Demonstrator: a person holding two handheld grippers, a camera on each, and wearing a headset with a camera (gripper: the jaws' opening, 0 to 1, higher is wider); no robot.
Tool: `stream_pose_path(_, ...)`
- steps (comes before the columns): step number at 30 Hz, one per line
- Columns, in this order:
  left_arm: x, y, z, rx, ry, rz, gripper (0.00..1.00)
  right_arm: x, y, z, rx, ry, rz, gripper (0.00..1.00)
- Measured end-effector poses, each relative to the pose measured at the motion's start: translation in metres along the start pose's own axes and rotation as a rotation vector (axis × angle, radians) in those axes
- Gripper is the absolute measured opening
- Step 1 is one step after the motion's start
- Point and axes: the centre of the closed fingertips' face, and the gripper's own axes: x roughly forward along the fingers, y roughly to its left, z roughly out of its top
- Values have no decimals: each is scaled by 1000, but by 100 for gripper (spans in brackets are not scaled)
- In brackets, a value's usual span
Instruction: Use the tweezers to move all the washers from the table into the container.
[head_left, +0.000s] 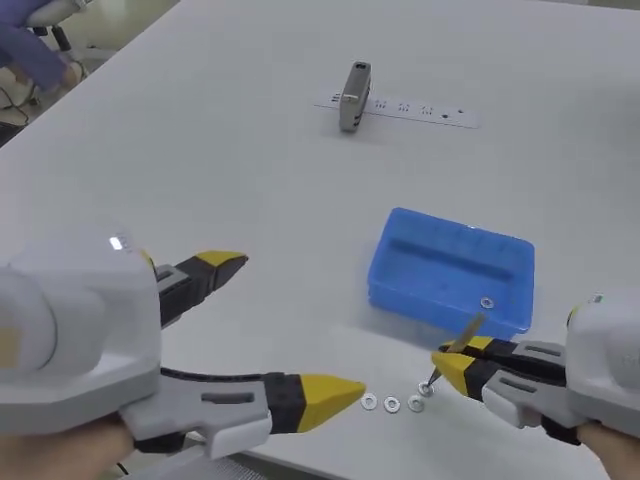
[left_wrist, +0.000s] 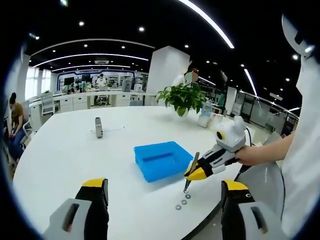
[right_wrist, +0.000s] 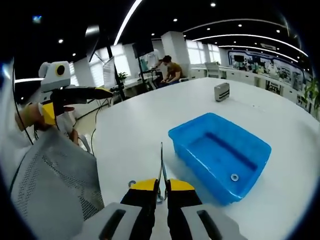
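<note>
The blue container (head_left: 440, 300) sits open on the white surface (head_left: 200, 150). One washer (head_left: 487, 302) already lies inside it, on the floor close to the near wall. The right gripper view shows the same one resting flat near a corner of the container (right_wrist: 200, 131).

Just in front of the container, toward the near edge of the surface, the other washers (head_left: 391, 404) lie flat in a short, close row. Three are plain to see, and a fourth sits at the end of the row nearest the container.

The right tool (head_left: 445, 368) is low in front of the container's near right corner, its yellow-tipped jaws pressed together on the tweezers (head_left: 465, 335). The tweezers slant, their upper end leaning toward the container's near wall and their points down at that fourth washer. From here I cannot tell whether the points have hold of it or only touch it. In the right gripper view the tweezers (right_wrist: 161, 160) stick straight out from between the closed jaws.

The left tool (head_left: 300, 325) hovers to the left of the container, its jaws spread wide with nothing between them. In its own view the container (left_wrist: 157, 160) and the row of washers show in the gap between the two jaws.

Well beyond the container, on the far side, lies a white power strip (head_left: 420, 110) with a grey block (head_left: 353, 95) standing on its left end.
</note>
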Motion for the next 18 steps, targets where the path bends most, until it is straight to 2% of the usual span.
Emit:
stream_pose_path(4,-1,1,1,3,-3,3,95,2,9,-3,-95,24,24,5)
stream_pose_path(9,0,0,1,9,-1,0,95,4,11,-3,-205,54,11,4)
stream_pose_path(14,1,-2,2,14,-2,-4,95,6,10,-2,-235,64,11,4)
stream_pose_path(18,0,-1,2,12,-4,-1,95,5,7,-3,-231,61,3,4)
